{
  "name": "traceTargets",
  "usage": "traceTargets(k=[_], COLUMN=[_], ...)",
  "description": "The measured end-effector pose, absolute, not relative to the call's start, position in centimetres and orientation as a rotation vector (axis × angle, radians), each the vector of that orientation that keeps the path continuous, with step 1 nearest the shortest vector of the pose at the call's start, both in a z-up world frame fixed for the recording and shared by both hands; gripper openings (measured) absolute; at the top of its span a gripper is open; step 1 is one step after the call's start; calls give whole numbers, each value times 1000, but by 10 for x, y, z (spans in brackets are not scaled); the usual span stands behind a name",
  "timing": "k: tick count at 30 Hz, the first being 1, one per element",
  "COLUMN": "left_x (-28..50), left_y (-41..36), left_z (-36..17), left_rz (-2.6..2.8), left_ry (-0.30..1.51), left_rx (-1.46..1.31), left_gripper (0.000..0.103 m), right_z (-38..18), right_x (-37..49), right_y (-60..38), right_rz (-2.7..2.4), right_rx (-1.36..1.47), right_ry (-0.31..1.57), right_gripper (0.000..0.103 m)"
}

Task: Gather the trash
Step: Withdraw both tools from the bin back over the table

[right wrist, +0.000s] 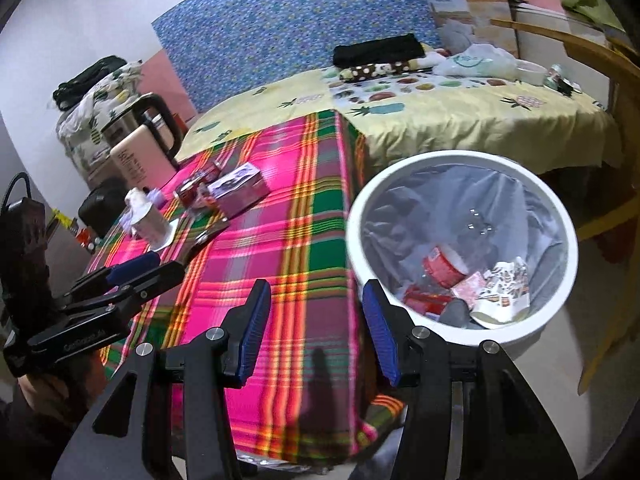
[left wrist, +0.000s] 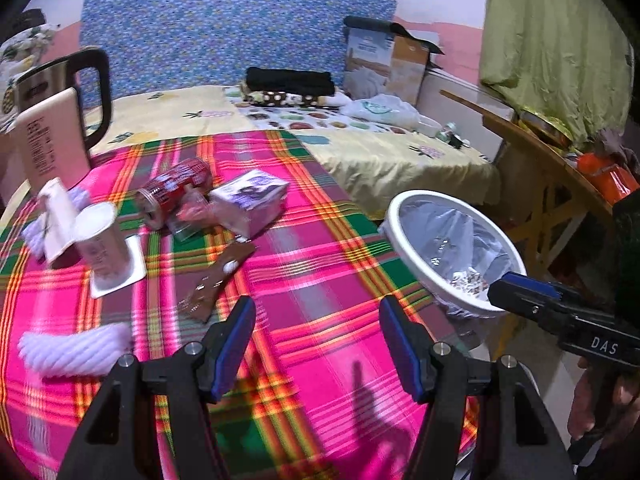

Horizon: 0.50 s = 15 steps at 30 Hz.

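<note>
Your left tool [left wrist: 318, 344] hangs with its jaws apart and empty over the pink plaid worktop [left wrist: 320, 280]; your right tool [right wrist: 316, 328] is likewise spread and empty beside the white round lined bin [right wrist: 560, 216], which holds wrappers. On the cloth lie a crushed red can [left wrist: 172, 192], a purple-white carton [left wrist: 250, 202] and what looks like a brown wrapper [left wrist: 216, 280].

Left claw [left wrist: 317, 344] and right claw [right wrist: 316, 334]: black frames, blue ribbed pads, silver screws; white lettering printed on the sides.
</note>
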<state>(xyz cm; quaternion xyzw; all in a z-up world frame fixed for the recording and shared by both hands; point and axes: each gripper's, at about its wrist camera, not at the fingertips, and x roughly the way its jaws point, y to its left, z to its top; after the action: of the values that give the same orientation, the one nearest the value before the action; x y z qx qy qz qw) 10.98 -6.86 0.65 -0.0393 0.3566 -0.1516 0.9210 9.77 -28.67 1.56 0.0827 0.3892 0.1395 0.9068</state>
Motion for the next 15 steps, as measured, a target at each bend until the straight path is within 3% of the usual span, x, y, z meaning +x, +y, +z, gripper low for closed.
traceTargets(k=[15], left_x=[90], left_y=[4], left_z=[0], left_rz=[-123], left_ry=[718], left_rx=[-131], left_gripper=[66], right_z=[16], right_x=[100], right_y=[-238], right_rz=[402], right_rx=[120], right_ry=[827], right_gripper=[49])
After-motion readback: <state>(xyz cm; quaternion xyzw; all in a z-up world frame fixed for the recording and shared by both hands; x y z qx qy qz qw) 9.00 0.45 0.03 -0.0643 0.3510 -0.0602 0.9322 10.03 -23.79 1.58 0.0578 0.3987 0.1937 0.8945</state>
